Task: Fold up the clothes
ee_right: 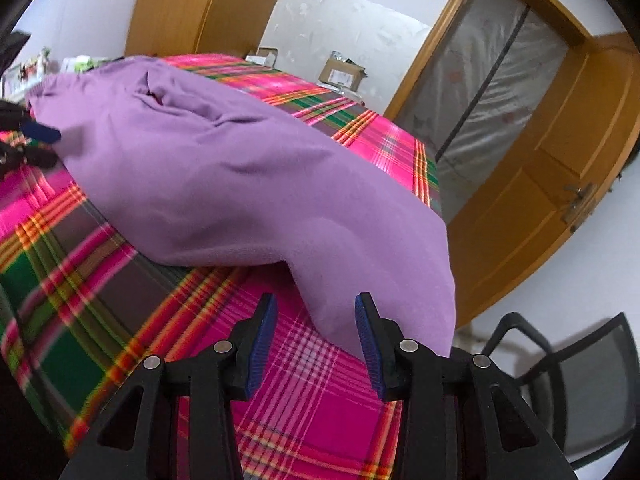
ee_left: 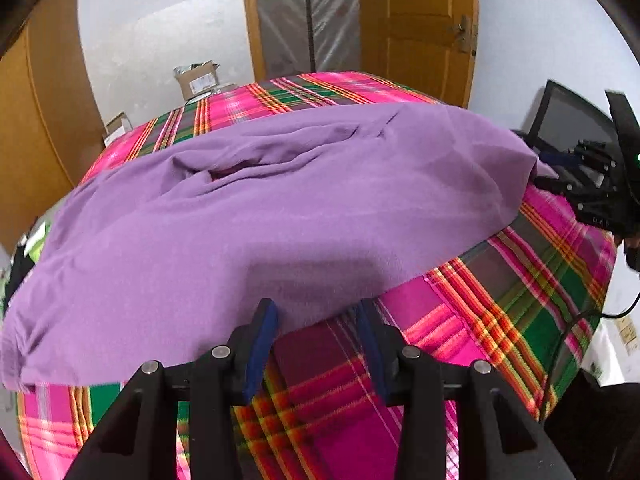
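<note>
Both grippers, left [ee_left: 317, 312] and right [ee_right: 316, 306], stand apart, gripping nothing; my rumpled purple cotton garment [ee_left: 256, 216] covers the plaid-clothed table [ee_left: 520, 300], its corner overhanging the far edge.

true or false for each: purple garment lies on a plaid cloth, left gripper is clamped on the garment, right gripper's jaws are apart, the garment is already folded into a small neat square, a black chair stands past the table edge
1. The purple garment lies on the plaid cloth. True.
2. The left gripper is clamped on the garment. False: its jaws stand apart at the garment's near hem, not pressing on it.
3. The right gripper has its jaws apart. True, nothing is pinched between them.
4. The garment is folded into a small neat square. False: it is spread wide and wrinkled.
5. A black chair stands past the table edge. True, in the right wrist view.
</note>
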{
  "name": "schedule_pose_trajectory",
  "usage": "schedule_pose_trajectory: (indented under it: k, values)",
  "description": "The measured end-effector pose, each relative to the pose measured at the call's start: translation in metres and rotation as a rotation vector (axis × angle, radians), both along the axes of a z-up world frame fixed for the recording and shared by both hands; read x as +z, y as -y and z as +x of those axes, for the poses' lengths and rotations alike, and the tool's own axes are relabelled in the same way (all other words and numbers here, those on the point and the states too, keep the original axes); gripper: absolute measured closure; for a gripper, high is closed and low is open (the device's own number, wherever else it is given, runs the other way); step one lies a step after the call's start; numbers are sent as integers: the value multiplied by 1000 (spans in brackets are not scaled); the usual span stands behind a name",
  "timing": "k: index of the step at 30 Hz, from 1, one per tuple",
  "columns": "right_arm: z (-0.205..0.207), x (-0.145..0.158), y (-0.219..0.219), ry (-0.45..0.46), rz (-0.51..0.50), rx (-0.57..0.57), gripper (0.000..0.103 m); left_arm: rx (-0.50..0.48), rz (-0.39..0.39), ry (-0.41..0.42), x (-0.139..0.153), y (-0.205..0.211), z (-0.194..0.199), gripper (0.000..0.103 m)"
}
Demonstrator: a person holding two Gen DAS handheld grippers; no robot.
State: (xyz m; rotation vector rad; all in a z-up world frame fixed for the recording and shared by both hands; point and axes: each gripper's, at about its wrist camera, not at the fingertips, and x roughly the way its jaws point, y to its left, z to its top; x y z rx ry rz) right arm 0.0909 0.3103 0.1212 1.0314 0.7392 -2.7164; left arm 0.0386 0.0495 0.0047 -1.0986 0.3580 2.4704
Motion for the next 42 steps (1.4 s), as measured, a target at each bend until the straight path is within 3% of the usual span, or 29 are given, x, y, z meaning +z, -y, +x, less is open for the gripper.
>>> schedule_pose_trajectory:
  k: [5,8,10,12,13,14,21,29,42]
  values:
    - [-10,1,-4,-16,-9,-10,61,-6,4,-3,0,-3,-6,60]
    - [-13,2,-5,-19,-36,-10,63,13,23,2,0,-1,-10,66]
    - [-12,5,-5,-22,-54,-7,73,21,30,0,1,0,-11,74]
    - [-13,6,-6,-22,-70,-9,85,26,57,6,2,2,-12,89]
    - [-13,7,-6,-22,-76,-12,94,26,66,9,3,3,-12,90]
    - [-13,7,-6,-21,-82,-13,95,26,71,9,3,3,-12,93]
    - [-11,17,-11,-63,-111,-38,99,21,115,-4,13,7,-7,100]
    - [11,36,-19,-102,-120,-44,100,-21,184,-1,30,17,9,100]
    - [79,27,-15,4,-46,-19,101,-50,228,35,35,28,49,100]
